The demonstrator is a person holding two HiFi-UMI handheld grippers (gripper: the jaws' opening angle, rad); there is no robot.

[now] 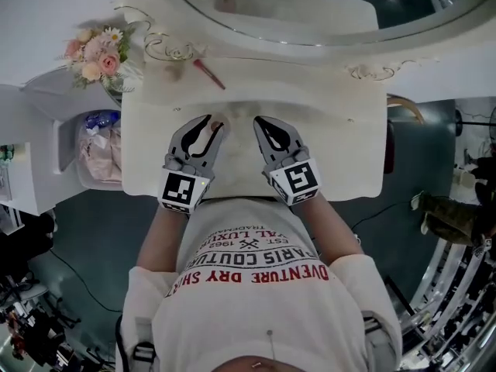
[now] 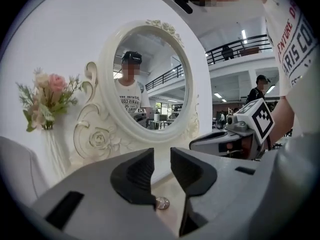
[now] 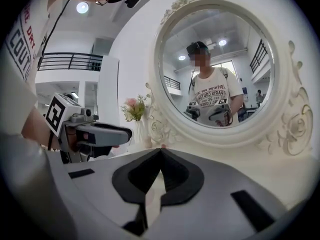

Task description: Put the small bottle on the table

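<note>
The person's printed shirt [image 1: 256, 270] fills the lower frame. Above it the left gripper [image 1: 214, 122] holds its jaws apart, pressing on nothing, and the right gripper [image 1: 260, 121] has closed, empty jaws. The small bottle [image 2: 161, 202], a shiny round bit, sits on the white surface [image 1: 341, 130] low between the left jaws.

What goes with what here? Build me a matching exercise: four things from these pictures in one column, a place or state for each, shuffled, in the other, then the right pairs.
Things
1. left claw
2. right claw
3. flowers
4. red stick

Places and states
A. lies on the tabletop near the base of the mirror
B. jaws together, tips touching
C. stands to the left of the mirror
D. jaws apart

Pairs: 1-D, 2-B, 3-C, 4-A
</note>
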